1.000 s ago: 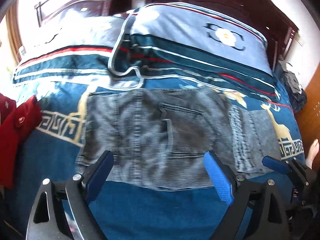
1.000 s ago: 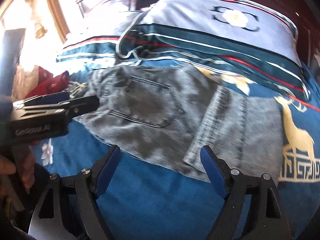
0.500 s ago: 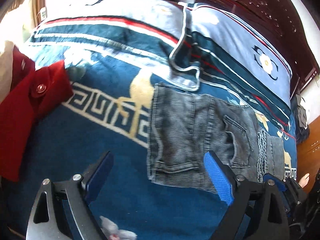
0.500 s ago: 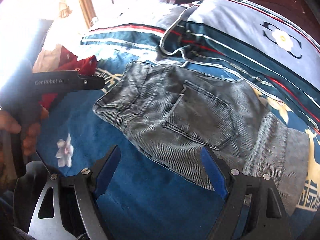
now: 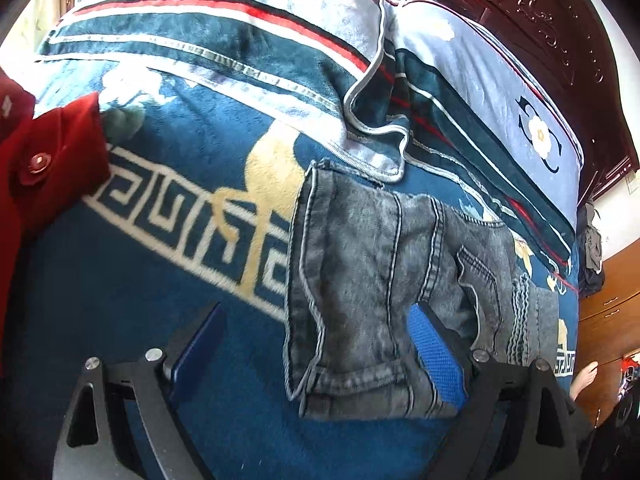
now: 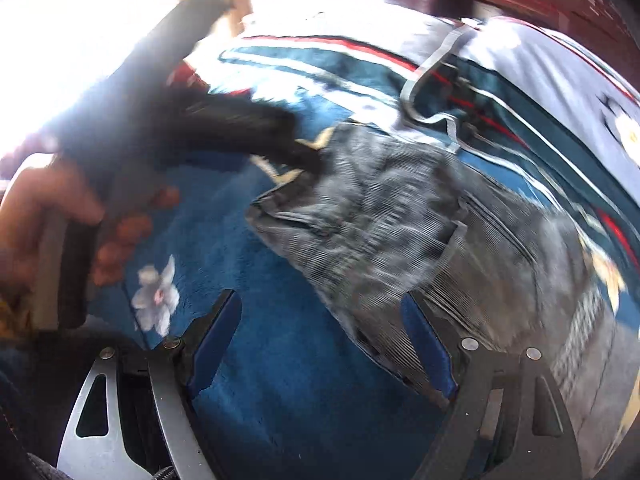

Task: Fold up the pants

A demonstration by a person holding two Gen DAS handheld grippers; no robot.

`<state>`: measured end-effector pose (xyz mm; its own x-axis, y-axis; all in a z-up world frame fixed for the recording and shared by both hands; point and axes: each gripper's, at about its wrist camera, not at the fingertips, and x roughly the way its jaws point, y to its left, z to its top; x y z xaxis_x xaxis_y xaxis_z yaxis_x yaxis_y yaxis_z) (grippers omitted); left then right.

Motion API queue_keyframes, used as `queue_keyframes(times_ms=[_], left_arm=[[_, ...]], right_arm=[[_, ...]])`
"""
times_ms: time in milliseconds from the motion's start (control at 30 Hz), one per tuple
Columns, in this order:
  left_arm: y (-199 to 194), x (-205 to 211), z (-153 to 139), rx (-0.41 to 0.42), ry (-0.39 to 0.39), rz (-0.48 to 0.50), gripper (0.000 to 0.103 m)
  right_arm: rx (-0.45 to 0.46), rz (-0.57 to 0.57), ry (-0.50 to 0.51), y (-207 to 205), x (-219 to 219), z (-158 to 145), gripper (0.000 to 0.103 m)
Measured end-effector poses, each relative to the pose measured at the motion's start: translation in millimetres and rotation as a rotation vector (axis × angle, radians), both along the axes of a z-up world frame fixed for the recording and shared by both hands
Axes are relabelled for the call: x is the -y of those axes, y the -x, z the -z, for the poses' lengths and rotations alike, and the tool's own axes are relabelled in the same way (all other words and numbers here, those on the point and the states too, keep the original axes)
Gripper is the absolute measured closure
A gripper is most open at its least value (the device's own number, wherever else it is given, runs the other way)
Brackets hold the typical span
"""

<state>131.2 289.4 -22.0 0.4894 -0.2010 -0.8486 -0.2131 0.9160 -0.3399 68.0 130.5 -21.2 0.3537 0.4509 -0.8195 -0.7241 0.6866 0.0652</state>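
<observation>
Folded grey jeans [image 5: 372,280] lie on the blue patterned blanket [image 5: 140,300], back pocket up, with a folded layer at their right end. My left gripper [image 5: 316,344] is open and hovers over the jeans' left end; its right pad [image 5: 436,356] is above the denim and its left pad [image 5: 200,344] above the blanket. In the blurred right wrist view my right gripper [image 6: 320,340] is open over the near edge of the jeans [image 6: 400,232]. A hand [image 6: 60,216] holds the left gripper body [image 6: 240,128], whose tip is at the jeans' far left corner.
A red garment [image 5: 48,168] lies at the left edge of the bed. Pillows and a folded striped blanket [image 5: 480,100] sit behind the jeans, against a dark wooden headboard [image 5: 540,20]. A wooden cabinet [image 5: 608,312] and a bare foot [image 5: 584,376] are at the right.
Both grippers have swept left along the jeans to their left end and rolled. The left gripper has come lower and closer to the denim. Both remain open and empty.
</observation>
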Motion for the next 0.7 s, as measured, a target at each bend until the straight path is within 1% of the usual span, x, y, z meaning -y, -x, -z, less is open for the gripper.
queue_keyframes(times_ms=[67,200,300,367,467,533,600,633,667,700], left_arm=[[-7,-1,4,-0.003,0.002,0.0,0.01],[-21,-8,14,-0.024,0.028,0.0,0.012],[-30,-10,25,-0.049,0.046,0.018,0.017],[-34,-10,32,-0.068,0.043,0.034,0.02],[-36,-10,42,-0.082,0.037,0.053,0.021],[-36,-9,44,-0.077,0.032,0.061,0.021],[-38,-8,44,-0.075,0.025,0.07,0.021],[-39,-9,44,-0.077,0.026,0.071,0.021],[-40,-9,43,-0.079,0.03,0.07,0.021],[-40,-10,42,-0.08,0.042,0.066,0.021]], right_arm=[[0.016,-0.046,0.029,1,-12,6,0.023],[0.05,-0.09,0.095,-2,-29,20,0.026],[0.111,-0.115,0.187,-6,-39,33,0.032],[0.134,-0.132,0.239,-11,-44,41,0.037],[0.151,-0.145,0.288,-17,-51,54,0.039],[0.157,-0.139,0.287,-19,-52,58,0.039],[0.176,-0.12,0.281,-21,-51,59,0.049],[0.206,-0.103,0.297,-22,-50,59,0.063],[0.213,-0.098,0.292,-23,-50,58,0.072],[0.214,-0.087,0.283,-25,-49,55,0.077]])
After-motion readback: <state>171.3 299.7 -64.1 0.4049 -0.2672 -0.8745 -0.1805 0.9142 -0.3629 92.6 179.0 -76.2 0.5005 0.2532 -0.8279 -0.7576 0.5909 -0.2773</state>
